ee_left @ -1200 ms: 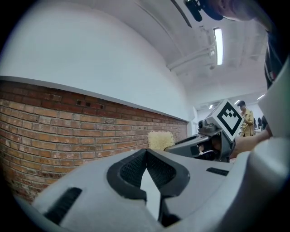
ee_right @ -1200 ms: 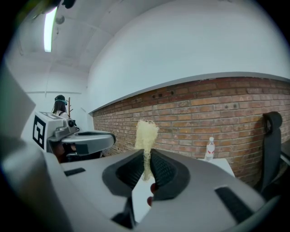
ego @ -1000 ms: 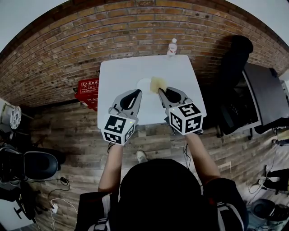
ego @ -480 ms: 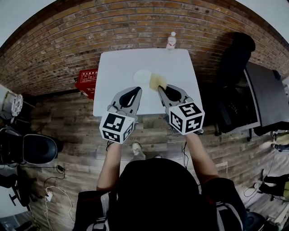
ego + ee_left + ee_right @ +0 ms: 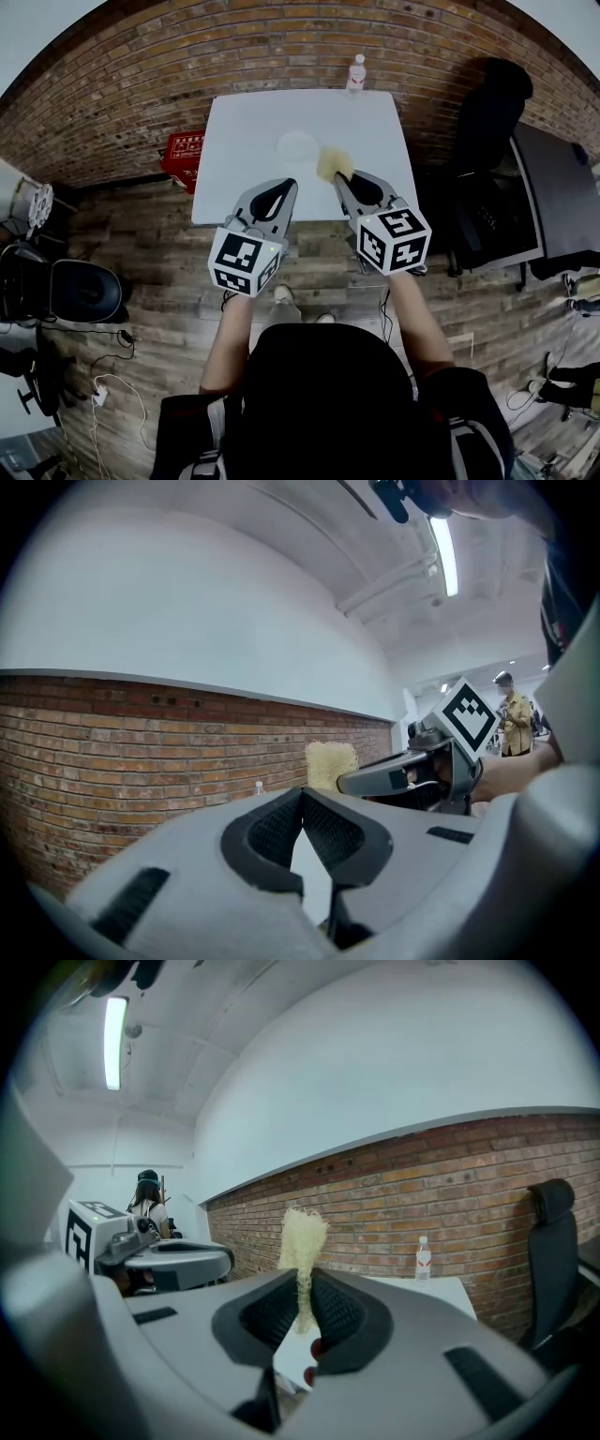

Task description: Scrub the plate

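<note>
A white plate (image 5: 298,145) lies on the white table (image 5: 244,150), faint against it. My right gripper (image 5: 339,175) is shut on a yellow scrubbing pad (image 5: 333,163), held just right of the plate near the table's front edge. In the right gripper view the pad (image 5: 300,1241) sticks up from between the closed jaws. My left gripper (image 5: 287,185) is shut and empty, over the table's front edge, below the plate. The left gripper view shows its jaws (image 5: 302,799) meeting, with the pad (image 5: 330,764) and the right gripper beyond.
A water bottle (image 5: 356,73) stands at the table's far edge against the brick wall. A red crate (image 5: 182,153) sits on the floor left of the table. A black chair (image 5: 487,112) and a dark desk (image 5: 553,187) are to the right. A person (image 5: 148,1202) stands far off.
Both grippers have drawn back toward the table's front edge, and the pad has come off the plate to its right. The head view has shifted so the table sits higher.
</note>
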Motion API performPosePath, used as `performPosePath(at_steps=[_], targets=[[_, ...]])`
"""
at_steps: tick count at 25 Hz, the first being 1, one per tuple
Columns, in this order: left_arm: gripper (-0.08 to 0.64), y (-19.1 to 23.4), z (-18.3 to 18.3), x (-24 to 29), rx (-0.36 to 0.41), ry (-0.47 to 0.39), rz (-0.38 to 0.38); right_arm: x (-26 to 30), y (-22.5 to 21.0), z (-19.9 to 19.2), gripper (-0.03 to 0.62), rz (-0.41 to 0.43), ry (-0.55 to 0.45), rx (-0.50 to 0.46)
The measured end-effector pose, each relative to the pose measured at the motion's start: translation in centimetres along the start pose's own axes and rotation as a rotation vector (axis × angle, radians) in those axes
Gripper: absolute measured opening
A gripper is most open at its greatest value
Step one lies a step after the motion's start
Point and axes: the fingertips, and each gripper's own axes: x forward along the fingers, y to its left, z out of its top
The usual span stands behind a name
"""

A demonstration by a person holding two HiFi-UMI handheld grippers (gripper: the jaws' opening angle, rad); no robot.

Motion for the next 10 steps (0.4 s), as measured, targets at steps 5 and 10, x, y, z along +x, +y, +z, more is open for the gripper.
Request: performPosePath(at_steps=[5, 10], targets=[[0.02, -1.5, 0.3, -0.3, 0.009, -0.01, -0.013, -1.4, -0.1, -0.4, 0.041, -0.003, -0.005, 0.0], [0.02, -2.7, 0.6, -0.6, 0.029, -0.01, -0.015, -2.3, 0.0, -0.8, 0.041, 0.006, -0.004, 0.013]])
